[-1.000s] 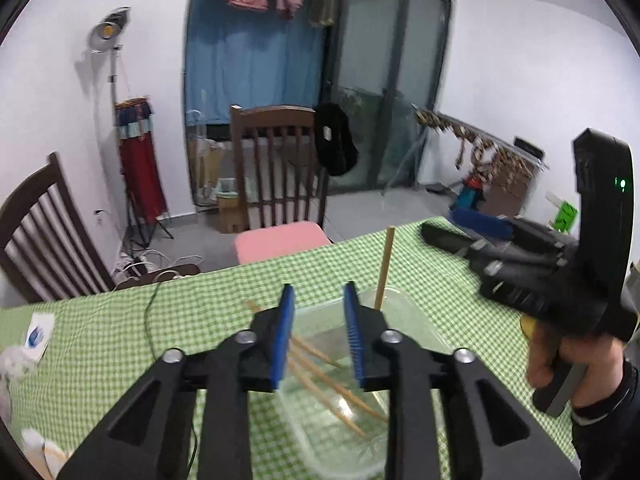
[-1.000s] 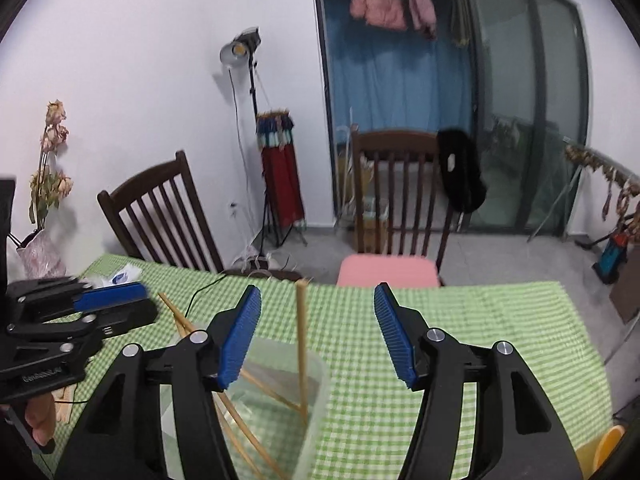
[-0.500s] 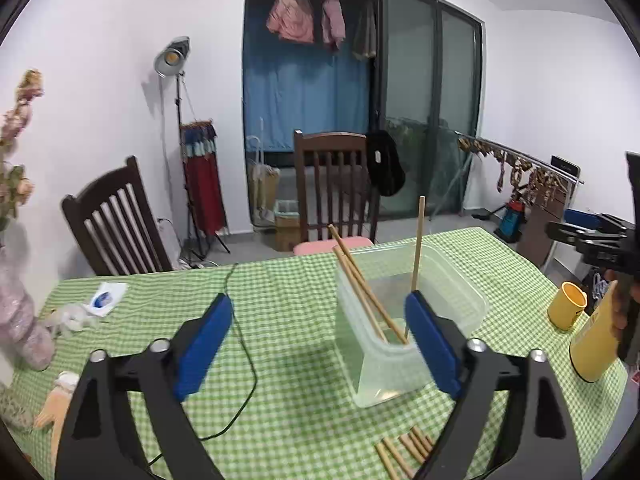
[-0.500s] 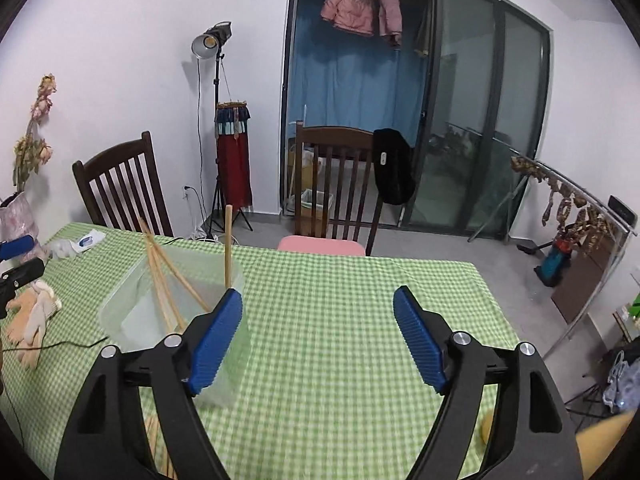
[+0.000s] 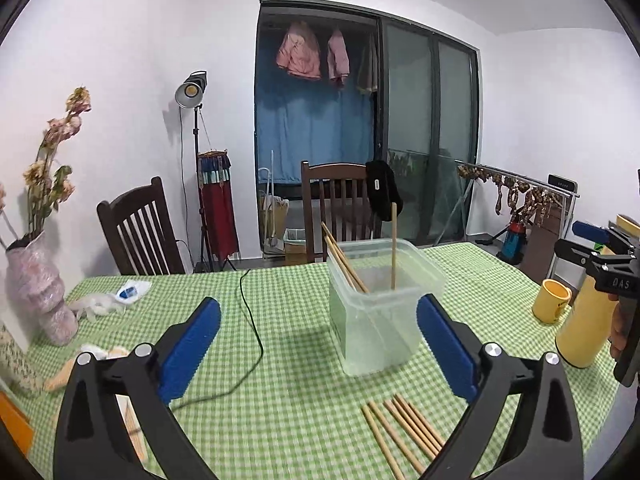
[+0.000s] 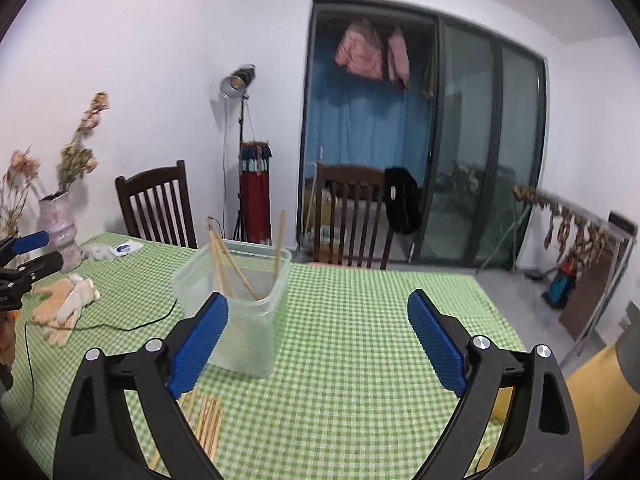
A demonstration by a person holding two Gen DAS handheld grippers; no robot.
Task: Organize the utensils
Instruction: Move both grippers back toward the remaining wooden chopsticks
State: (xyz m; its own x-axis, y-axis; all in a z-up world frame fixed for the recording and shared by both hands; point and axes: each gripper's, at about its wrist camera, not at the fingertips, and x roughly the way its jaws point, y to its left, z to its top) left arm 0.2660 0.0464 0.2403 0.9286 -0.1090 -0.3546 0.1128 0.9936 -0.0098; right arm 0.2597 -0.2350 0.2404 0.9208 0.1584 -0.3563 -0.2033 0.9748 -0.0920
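Left gripper [image 5: 318,344] is showing at the bottom of the left wrist view, blue pads [image 5: 188,350] spread very wide and the jaws opening further. Nothing is being pinched; the pads are touching nothing, with only green checked tablecloth [image 5: 280,312] showing in the gap.

Clear plastic container [image 5: 380,300] is standing upright on the cloth at centre right of that view, behind the right-hand pad and apart from it. Chopsticks in the container [image 5: 345,258] are leaning against its left rim, and one single chopstick [image 5: 394,246] is standing near upright against the far side. Loose chopsticks [image 5: 400,432] are lying bundled flat on the cloth at lower centre right, in front of the container and just inside the right finger.

Right gripper [image 6: 318,340] is filling the bottom of the right wrist view, jaws likewise spread wide and opening, holding nothing. Its left pad [image 6: 198,344] is overlapping the container [image 6: 240,300] in the picture; contact cannot be told. Loose chopsticks [image 6: 206,424] are lying at lower left, partly hidden behind the left finger.

At the far right edge of the left wrist view, a hand [image 5: 620,320] is gripping the other gripper's handle, beside a yellow mug [image 5: 552,300] and a tall yellow cylinder [image 5: 584,328]. A black cable [image 5: 250,320] is trailing across the cloth at centre left.
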